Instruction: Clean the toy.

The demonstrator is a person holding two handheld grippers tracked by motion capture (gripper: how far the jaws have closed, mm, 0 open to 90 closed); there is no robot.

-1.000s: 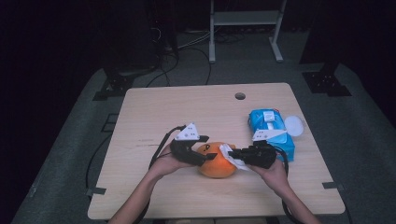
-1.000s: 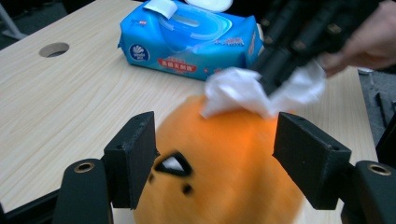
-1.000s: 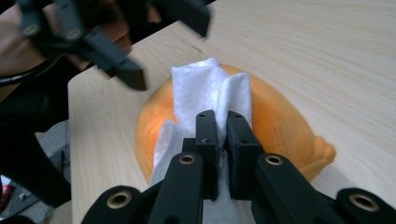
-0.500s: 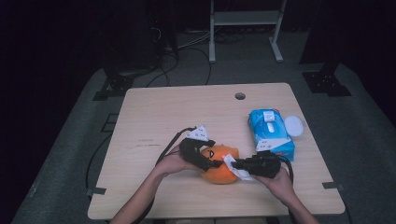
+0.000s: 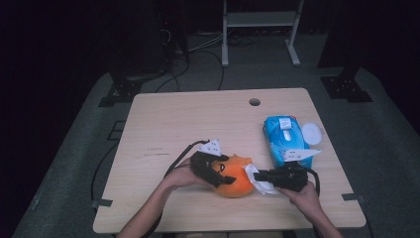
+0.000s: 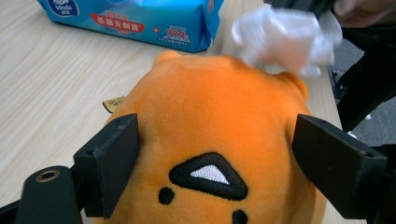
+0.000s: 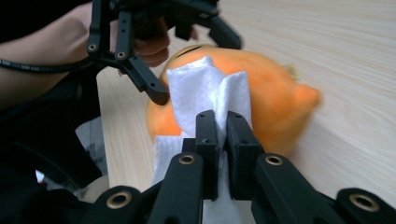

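Toy shifted nearer, face toward left claw

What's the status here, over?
Left tongs clamp the orange plush. Right tongs shut on a white wipe, pressed against the plush's side. Wipes pack stands apart; nothing in the way.

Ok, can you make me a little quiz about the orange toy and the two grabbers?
1. True or false: the right gripper pinches a white wipe.
2. What colour is the wipes pack? A red, B blue, C green.
3. Which gripper holds the orange plush toy by its sides?

Key: 1 true. 2 B. 3 the left gripper, a jaw on each side.
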